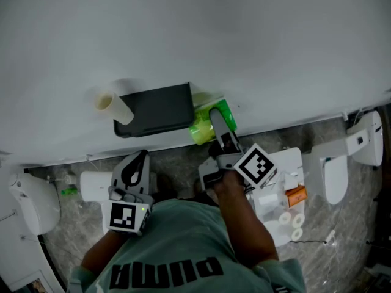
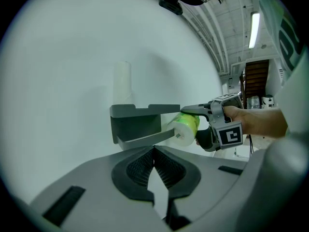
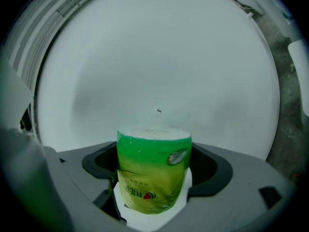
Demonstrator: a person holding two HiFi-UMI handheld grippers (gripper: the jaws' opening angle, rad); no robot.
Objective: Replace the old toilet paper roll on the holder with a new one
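While our right gripper pinches the green-wrapped new toilet paper roll just beside the dark grey wall holder, left gripper pressed together and empty, we judge its slick wrap may slip free.

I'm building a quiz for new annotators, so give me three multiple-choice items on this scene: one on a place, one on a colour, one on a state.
1. Where is the cardboard tube?
A. on the floor
B. standing on top of the holder, at its left end
C. inside a bin

2. What colour wraps the new roll?
A. green
B. red
C. black

3. How do the left gripper jaws stand?
A. shut on the roll
B. wide apart
C. together, nothing between them

Answers:
1 B: the head view shows it on the holder.
2 A: it shows green in the right gripper.
3 C: the jaws meet in the left gripper view.
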